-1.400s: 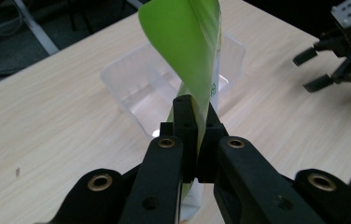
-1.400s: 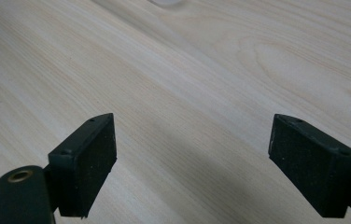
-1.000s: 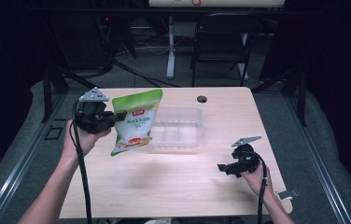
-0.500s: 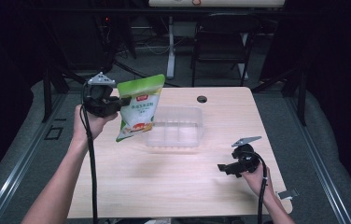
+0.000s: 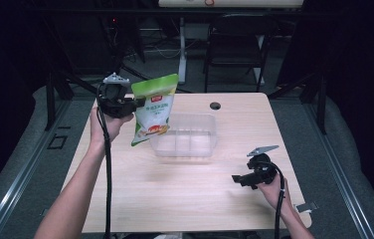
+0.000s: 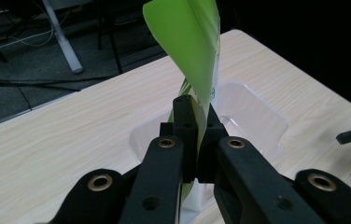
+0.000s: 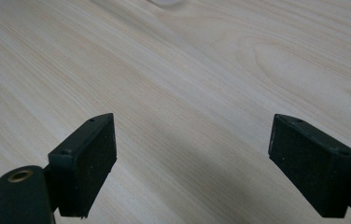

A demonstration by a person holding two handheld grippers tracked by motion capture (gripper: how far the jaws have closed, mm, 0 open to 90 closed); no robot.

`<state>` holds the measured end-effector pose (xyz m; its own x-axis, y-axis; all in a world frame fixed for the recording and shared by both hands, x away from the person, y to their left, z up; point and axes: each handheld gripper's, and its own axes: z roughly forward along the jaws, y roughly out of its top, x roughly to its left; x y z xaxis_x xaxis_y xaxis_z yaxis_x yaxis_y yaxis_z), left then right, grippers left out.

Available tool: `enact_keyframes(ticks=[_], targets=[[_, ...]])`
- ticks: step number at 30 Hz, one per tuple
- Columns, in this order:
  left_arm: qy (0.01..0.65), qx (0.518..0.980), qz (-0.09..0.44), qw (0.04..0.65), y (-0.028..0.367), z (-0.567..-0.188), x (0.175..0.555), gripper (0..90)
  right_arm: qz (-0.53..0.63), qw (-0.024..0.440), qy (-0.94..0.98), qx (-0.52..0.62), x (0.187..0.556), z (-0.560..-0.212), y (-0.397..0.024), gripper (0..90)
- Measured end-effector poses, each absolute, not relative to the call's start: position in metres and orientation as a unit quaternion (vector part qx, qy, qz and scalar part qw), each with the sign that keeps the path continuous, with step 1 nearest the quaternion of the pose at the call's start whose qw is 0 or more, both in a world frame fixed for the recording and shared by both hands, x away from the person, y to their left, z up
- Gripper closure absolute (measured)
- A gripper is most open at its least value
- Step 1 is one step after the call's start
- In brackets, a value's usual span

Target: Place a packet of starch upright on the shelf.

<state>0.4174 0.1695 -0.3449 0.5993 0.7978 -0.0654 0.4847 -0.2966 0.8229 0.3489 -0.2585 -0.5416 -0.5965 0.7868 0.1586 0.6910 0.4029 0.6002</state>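
High view: a pale wooden table (image 5: pixel 175 199) fills the middle of the frame, with dark floor and chair legs behind it. At the upper left, the person's left hand (image 5: pixel 103 123) holds the left claw (image 5: pixel 138 103) raised above the table's far left corner. That claw is clamped on the edge of a green and white snack bag (image 5: pixel 154 108), which hangs tilted, its lower corner dipping toward a clear plastic container (image 5: pixel 186 135). The container sits on the table just right of the bag, near the centre. A small dark round hole (image 5: pixel 215 105) shows in the tabletop beyond the container. At the lower right, the right hand (image 5: pixel 273 188) holds the right claw (image 5: pixel 236 179) low over the table, well apart from the container.

Left gripper view: the two black jaws of the left claw (image 6: pixel 196 122) rise from the bottom and are pressed together on the bag (image 6: pixel 190 42), whose green side curves upward to the top of the frame. Behind the jaws lies the clear container (image 6: pixel 253 116) on the table (image 6: pixel 47 140).

Right gripper view: the right claw (image 7: pixel 192 154) has its jaws spread wide apart, one at lower left, one at lower right, with bare wood grain of the table (image 7: pixel 187 70) between them.
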Motion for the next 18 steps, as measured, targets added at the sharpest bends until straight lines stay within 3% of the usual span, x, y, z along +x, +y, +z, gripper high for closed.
enact_keyframes(ticks=[18], targets=[[0.452,0.743,0.176,0.461,0.151,-0.368,0.441,90.0,0.319,0.080,0.835,0.442,0.349,-0.541,-0.259,14.6]])
